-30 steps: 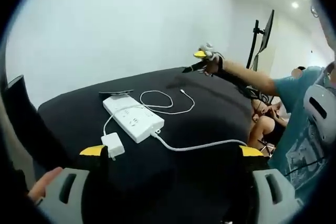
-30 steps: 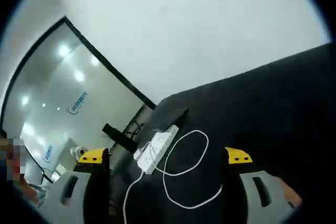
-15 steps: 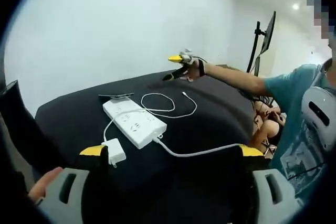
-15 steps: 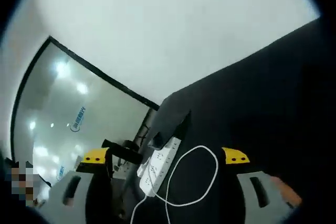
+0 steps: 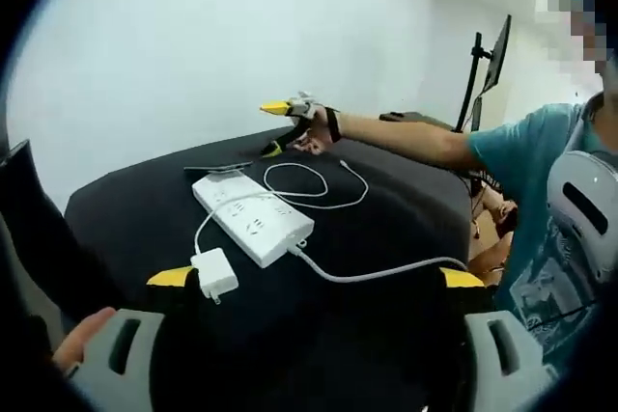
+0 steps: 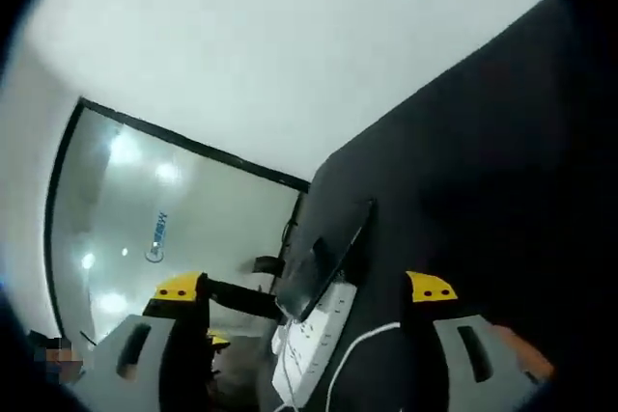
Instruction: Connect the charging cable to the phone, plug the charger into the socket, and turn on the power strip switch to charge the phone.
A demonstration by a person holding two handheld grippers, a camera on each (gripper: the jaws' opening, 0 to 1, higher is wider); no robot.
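Reaching Toward the Phone – Right Gripper Above the Far End of the Table

Lying on the black table point(image 5: 406, 209), the white power strip point(image 5: 253, 221) runs from near right to far left in the left gripper view. The dark phone point(image 5: 218, 169) lies flat just beyond the strip's far end, apart from it. A white charger block point(image 5: 214, 273) sits at the near left, joined to the strip's area by a thin white lead. The charging cable point(image 5: 319, 188) lies in a loose loop to the right of the strip, its free plug end resting on the table at the far right of the loop. A thicker white cord runs from the strip's near end toward the right.

The left gripper point(image 5: 315, 279) stands at the near edge with its yellow-tipped jaws spread wide – nothing between them.

The right gripper point(image 5: 277, 127), held by an outstretched arm, hangs above the phone. In the right gripper view its own jaws point(image 6: 304, 288) are likewise spread apart and empty; the phone point(image 6: 323, 262) appears between them, with the power strip point(image 6: 311, 340) just nearer.
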